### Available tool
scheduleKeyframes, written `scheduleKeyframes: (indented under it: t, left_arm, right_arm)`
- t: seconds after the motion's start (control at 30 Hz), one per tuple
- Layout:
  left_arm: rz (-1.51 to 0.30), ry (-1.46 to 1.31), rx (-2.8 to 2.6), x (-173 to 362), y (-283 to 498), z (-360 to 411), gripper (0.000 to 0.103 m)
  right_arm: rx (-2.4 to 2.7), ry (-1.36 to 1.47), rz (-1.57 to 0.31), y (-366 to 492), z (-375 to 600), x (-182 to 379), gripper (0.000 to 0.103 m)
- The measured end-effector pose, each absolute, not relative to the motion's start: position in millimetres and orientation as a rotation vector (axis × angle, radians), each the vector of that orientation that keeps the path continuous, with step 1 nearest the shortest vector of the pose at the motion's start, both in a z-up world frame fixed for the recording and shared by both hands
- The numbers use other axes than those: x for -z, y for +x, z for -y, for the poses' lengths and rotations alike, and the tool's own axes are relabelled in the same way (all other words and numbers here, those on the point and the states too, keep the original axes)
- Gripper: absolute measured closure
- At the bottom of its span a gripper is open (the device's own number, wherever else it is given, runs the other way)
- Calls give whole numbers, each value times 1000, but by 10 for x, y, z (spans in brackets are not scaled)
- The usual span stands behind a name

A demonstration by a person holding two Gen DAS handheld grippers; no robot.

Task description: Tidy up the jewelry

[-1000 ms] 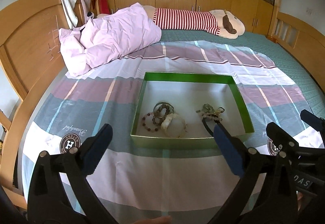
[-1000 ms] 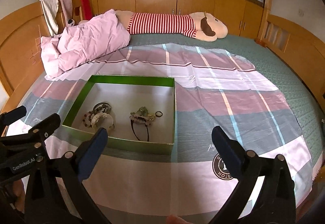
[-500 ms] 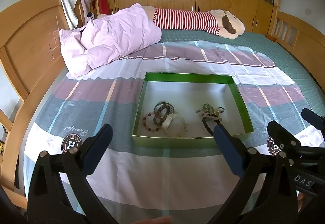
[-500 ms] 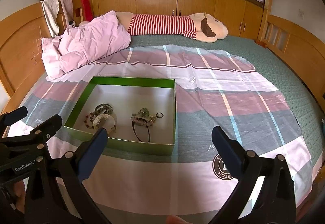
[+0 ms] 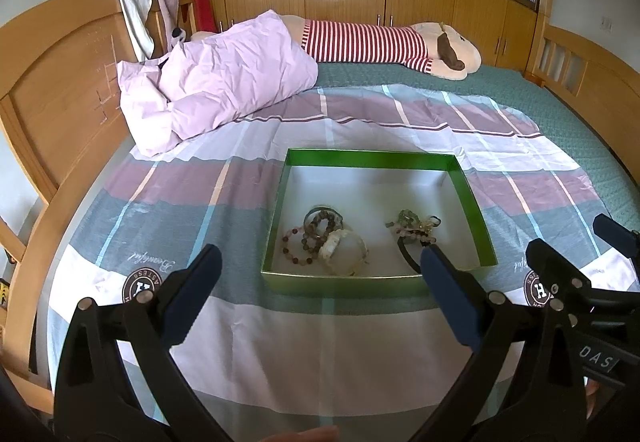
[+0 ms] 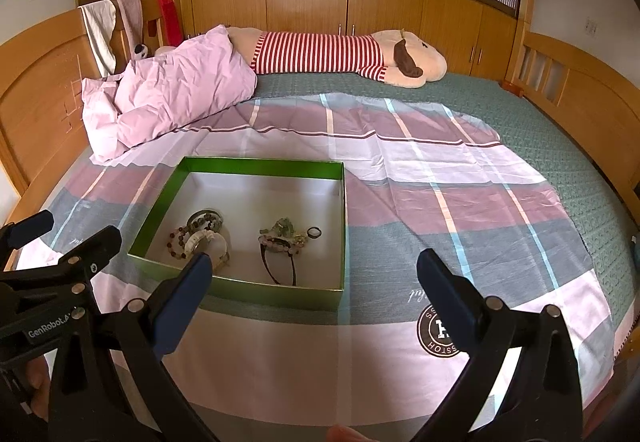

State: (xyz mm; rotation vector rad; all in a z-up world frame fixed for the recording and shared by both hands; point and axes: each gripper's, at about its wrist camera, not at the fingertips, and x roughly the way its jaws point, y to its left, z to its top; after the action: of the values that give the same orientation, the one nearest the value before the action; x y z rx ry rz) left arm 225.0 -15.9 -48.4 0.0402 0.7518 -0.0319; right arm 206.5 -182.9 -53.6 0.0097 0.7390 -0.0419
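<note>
Green box (image 5: 378,159) with tangled bracelets (image 5: 324,238)

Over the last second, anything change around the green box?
Barely. Both views pulled back and up slightly, so the green box sits a bit lower in frame. Left hand-held gripper and right hand-held gripper stayed open, empty. Bracelets unmoved in the box.

Crumpled pale pink duvet (image 5: 216,89) is bunched against the wooden headboard (image 5: 60,81). Long red-and-white striped plush toy (image 6: 340,55), maybe a dog, lies behind it.
</note>
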Motion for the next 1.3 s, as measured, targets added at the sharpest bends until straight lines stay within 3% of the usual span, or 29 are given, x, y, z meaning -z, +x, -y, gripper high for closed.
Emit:
scheduleKeyframes:
  t: [1.3]
  left_arm:
    - [-744, 39, 33, 435, 2180, 140, 4]
  right_arm:
    - [45, 3, -726, 1999, 1797, 474, 3]
